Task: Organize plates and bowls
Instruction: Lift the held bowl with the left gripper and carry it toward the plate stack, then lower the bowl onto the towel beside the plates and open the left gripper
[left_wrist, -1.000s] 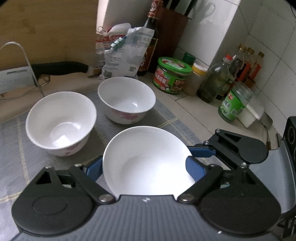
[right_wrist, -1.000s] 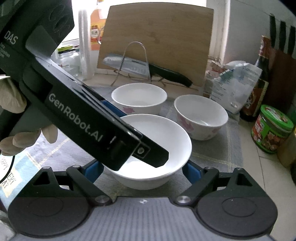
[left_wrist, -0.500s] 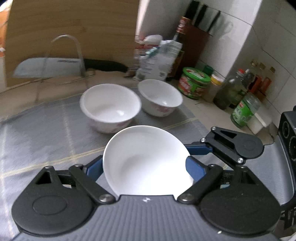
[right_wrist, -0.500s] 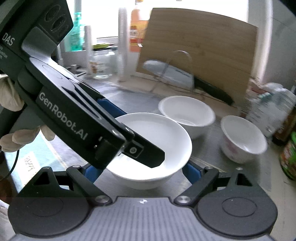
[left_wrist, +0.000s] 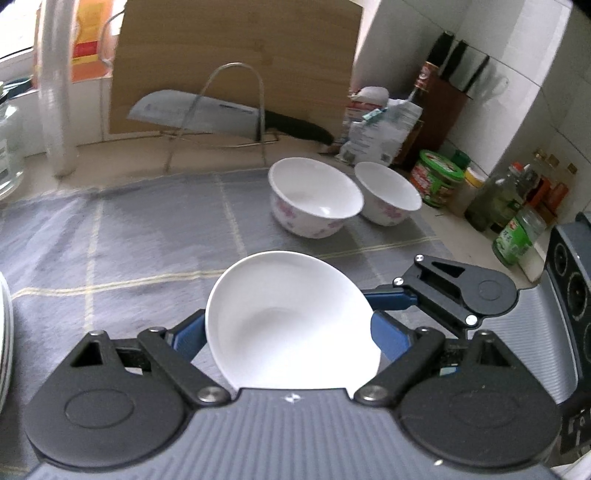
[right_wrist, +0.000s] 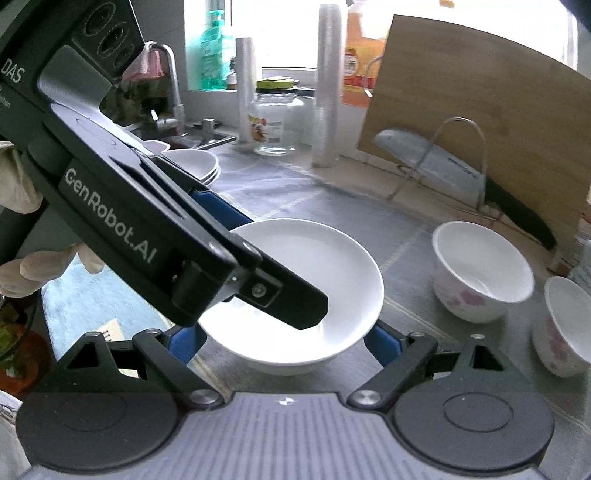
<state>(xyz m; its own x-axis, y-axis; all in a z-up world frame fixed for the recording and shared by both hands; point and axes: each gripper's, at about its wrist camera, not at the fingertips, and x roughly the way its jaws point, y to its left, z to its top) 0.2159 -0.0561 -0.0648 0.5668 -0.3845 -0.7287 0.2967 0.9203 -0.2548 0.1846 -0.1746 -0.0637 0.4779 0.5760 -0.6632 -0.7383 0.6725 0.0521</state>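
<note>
A plain white shallow bowl (left_wrist: 288, 325) is held between both grippers above the grey mat (left_wrist: 147, 236). My left gripper (left_wrist: 288, 332) is shut on its rim, and in the right wrist view its body (right_wrist: 147, 229) reaches over the bowl (right_wrist: 325, 266). My right gripper (right_wrist: 280, 336) brackets the bowl's sides with its blue fingers (right_wrist: 384, 338) against it. Two flowered bowls (left_wrist: 314, 197) (left_wrist: 388, 192) stand side by side on the mat at the far right. A stack of white plates (right_wrist: 195, 164) sits at the left by the sink.
A cleaver (left_wrist: 207, 114) rests in a wire rack before a leaning wooden board (left_wrist: 236, 48). Jars and bottles (left_wrist: 439, 177) line the right wall, with a knife block (left_wrist: 450, 85) behind. A glass jar (right_wrist: 275, 118) and faucet (right_wrist: 173, 81) stand near the window.
Both grippers have carried the white bowl leftward along the mat. The two flowered bowls now lie farther off to the right, and the plate stack has come into view.
</note>
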